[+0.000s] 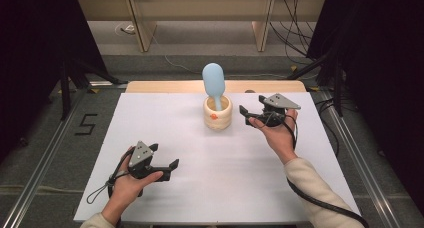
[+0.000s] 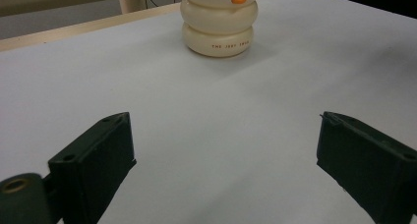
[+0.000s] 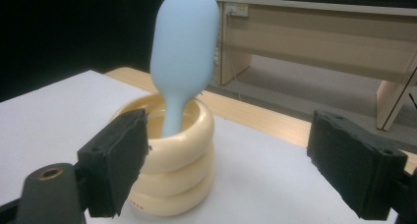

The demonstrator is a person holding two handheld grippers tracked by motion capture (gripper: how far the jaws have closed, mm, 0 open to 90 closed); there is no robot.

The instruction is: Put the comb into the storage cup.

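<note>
We see the white table across the high view, the cream ringed cup upper centre holding a blue spoon. Our right gripper beside it gapes empty; our left gripper, lower left, likewise.

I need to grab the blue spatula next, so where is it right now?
In the high view the blue spatula stands head-up in the cream ringed holder at the table's far middle, just left of the open right gripper.
</note>
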